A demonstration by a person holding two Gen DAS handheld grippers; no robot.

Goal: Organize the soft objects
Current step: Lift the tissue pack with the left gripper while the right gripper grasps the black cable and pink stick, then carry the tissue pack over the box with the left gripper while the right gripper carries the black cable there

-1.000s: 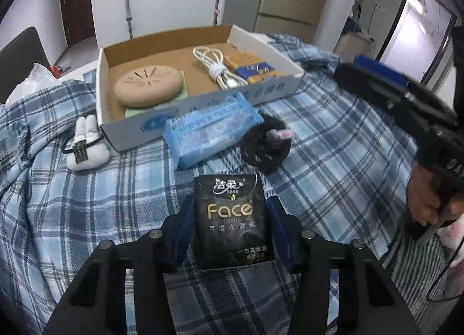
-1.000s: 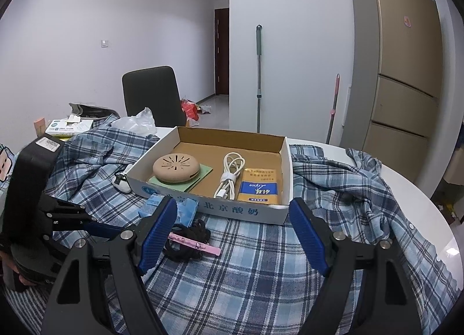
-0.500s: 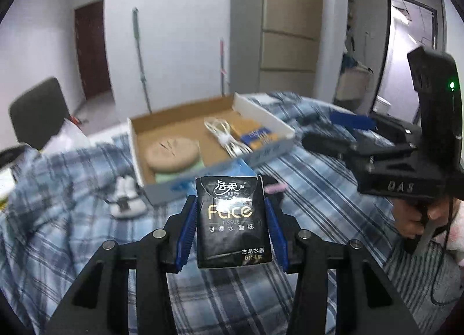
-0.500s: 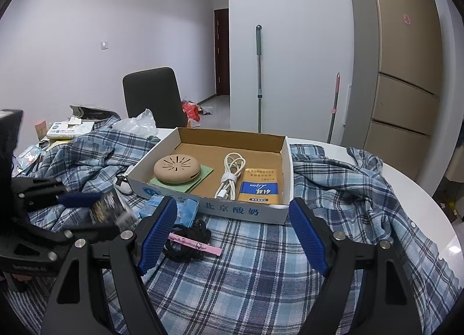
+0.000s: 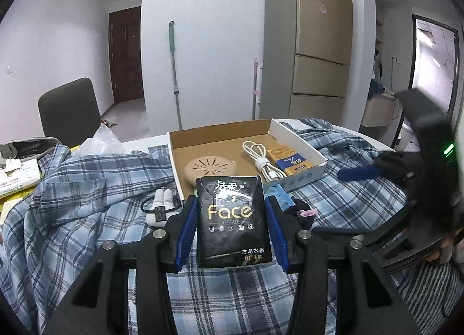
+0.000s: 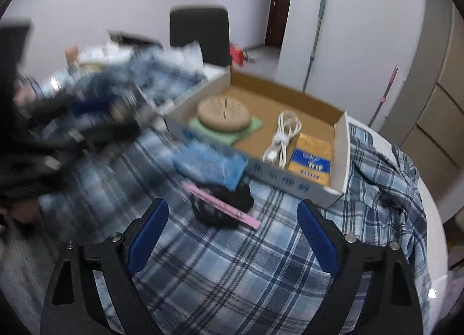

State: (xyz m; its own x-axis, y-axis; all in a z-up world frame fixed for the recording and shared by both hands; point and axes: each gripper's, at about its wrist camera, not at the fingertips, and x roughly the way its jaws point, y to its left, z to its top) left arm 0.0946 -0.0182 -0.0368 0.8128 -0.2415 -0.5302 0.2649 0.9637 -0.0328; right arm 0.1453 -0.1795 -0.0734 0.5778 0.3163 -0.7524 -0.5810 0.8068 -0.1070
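My left gripper (image 5: 230,201) is shut on a black "Face" tissue pack (image 5: 232,219), held upright above the plaid cloth (image 5: 87,219) in front of the cardboard box (image 5: 301,172). In the right wrist view the right gripper (image 6: 232,207) points down over a black hair band with a pink tag (image 6: 223,207). Its jaws are opening and no pad touches anything. A blue tissue pack (image 6: 210,164) lies against the box's front wall (image 6: 339,143). The left gripper with its pack shows as a blur at the left (image 6: 124,108).
The box holds a round beige disc (image 6: 223,113) on a green pad, a coiled white cable (image 6: 282,135) and a yellow-blue pack (image 6: 313,158). A white holder with a hair tie (image 5: 159,207) lies left of the box. A dark chair (image 5: 69,111) stands behind the table.
The left gripper has lifted the black tissue pack off the cloth and tipped up. The right gripper has swung down and rolled towards the black hair band, and its jaws stand wider.
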